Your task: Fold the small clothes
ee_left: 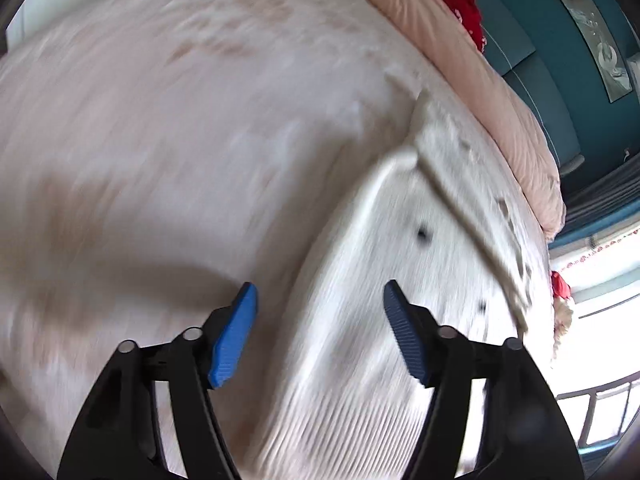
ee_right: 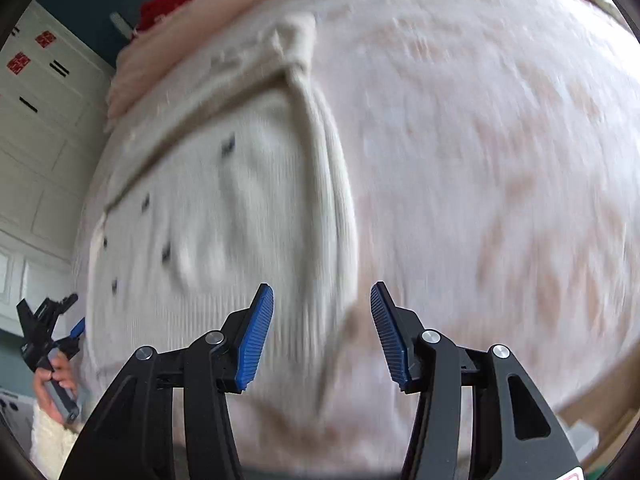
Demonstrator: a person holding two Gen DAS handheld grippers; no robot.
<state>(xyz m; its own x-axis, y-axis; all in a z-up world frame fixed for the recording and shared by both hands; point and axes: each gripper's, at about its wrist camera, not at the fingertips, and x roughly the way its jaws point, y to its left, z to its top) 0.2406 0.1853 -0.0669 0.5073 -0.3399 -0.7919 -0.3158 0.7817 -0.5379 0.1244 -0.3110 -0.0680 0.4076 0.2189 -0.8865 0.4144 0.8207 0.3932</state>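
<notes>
A white ribbed knit garment [ee_left: 400, 240] with small dark buttons lies flat on the pale pink bed cover [ee_left: 160, 120]. My left gripper [ee_left: 320, 286] hovers open over the garment's left edge, with nothing between its blue pads. In the right wrist view the same garment [ee_right: 224, 220] fills the left half, a folded edge running down its right side. My right gripper [ee_right: 321, 286] stands open above that right edge, empty. The left gripper [ee_right: 76, 314] also shows at the far left there, held in a hand [ee_right: 52, 384]. Both views are motion-blurred.
A rolled pink quilt [ee_left: 460, 60] and a red item [ee_left: 464, 8] lie along the head of the bed, against a teal headboard [ee_left: 540, 60]. White cupboards [ee_right: 36, 140] stand beyond the bed's left side. A bright window [ee_left: 600, 280] is at the right.
</notes>
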